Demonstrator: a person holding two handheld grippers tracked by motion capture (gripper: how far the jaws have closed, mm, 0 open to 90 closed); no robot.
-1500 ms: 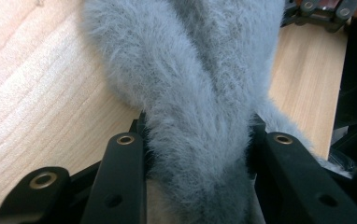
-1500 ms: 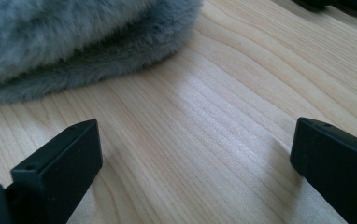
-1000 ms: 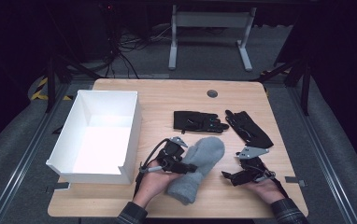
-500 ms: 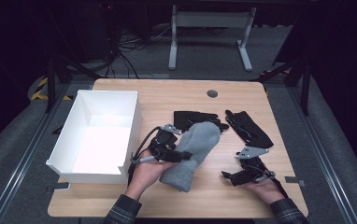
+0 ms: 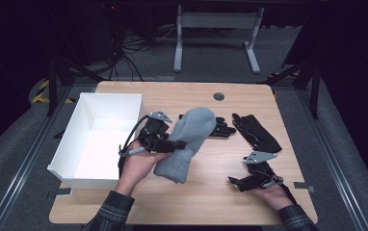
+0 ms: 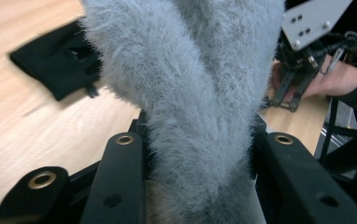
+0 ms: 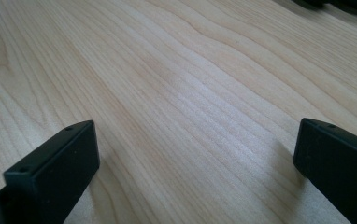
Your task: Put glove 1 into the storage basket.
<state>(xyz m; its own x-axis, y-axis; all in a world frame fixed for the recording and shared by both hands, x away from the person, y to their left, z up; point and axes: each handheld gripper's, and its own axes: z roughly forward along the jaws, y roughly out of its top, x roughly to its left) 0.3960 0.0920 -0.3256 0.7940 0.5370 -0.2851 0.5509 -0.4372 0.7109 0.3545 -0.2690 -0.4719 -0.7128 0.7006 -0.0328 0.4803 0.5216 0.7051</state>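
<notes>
The left gripper (image 5: 172, 143) clamps a grey fleece mitten (image 5: 186, 142) across its middle, both jaws pressed into the pile, so the mitten hangs clear of the wooden table (image 5: 211, 202) beside the white box (image 5: 71, 144), probably its destination. The right gripper (image 5: 249, 182) rests idle near the front edge, jaws spread wide with nothing between them. Behind the mitten lie two black gloves (image 5: 256, 132); the nearer one is partly covered. The mitten's thumb cannot be made out.

A light wooden table (image 5: 230, 207) stands on grey floor (image 5: 346, 144) in a dark room.
</notes>
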